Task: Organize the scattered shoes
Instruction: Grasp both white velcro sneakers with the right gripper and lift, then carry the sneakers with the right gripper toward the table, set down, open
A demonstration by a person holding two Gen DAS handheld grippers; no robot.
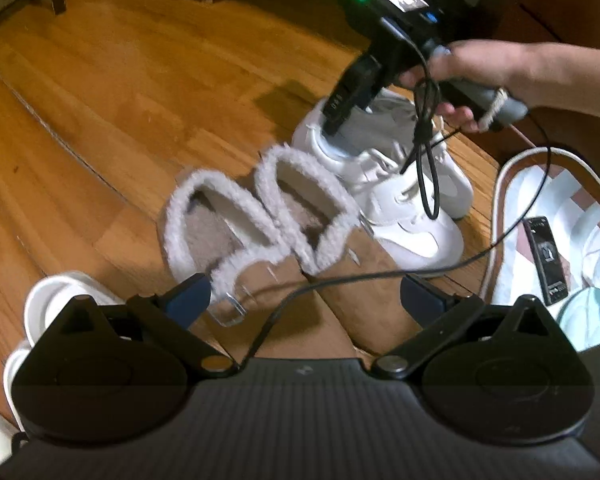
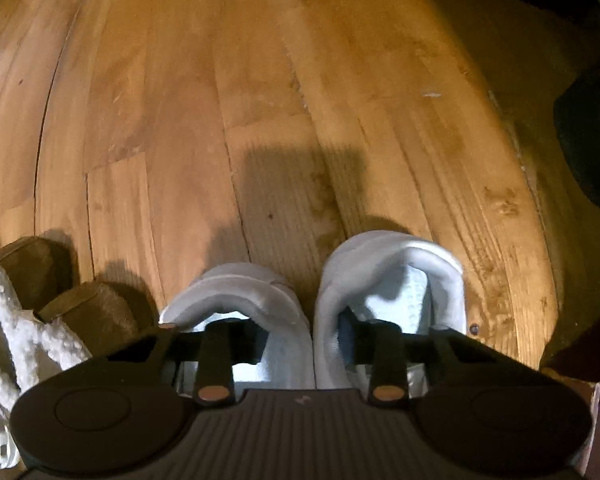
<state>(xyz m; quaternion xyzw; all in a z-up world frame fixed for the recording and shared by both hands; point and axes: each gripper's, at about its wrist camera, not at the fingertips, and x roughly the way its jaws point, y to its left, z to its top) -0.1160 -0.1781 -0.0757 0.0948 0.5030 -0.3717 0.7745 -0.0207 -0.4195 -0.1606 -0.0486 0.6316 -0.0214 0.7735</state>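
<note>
- Pair of white leather lace-up sneakers [image 2: 380,272]: stands side by side, heels touching, on the honey-coloured wooden plank floor [image 2: 260,80], just beside the tan suede slippers with fluffy pale fleece cuffs [image 1: 360,292].
- Likely light for the size; stiff at sole and heel cup, soft and padded round the collar, smooth and a little slippery on the outer leather.
- Best taken at the two inner collar walls, squeezed together so both shoes lift as one; laces and tongue too floppy to trust.
- Risk, as a judgement: toes sagging and one shoe sliding out of the pinch if the squeeze sits too shallow.
- Right claw [image 2: 304,344]: points steeply down, held in a person's hand [image 1: 472,76], one black finger [image 2: 216,348] sunk into each shoe mouth.
- Narrowed to a small gap, with both inner collar walls caught between; appears clenched on the sneakers, though the pads themselves lie hidden inside the shoes.
- Not yet lifted, as far as can be told: soles seemingly on the boards.
- Left claw [image 1: 306,294]: spread wide, hovering above the slippers, gripping nothing.
</note>
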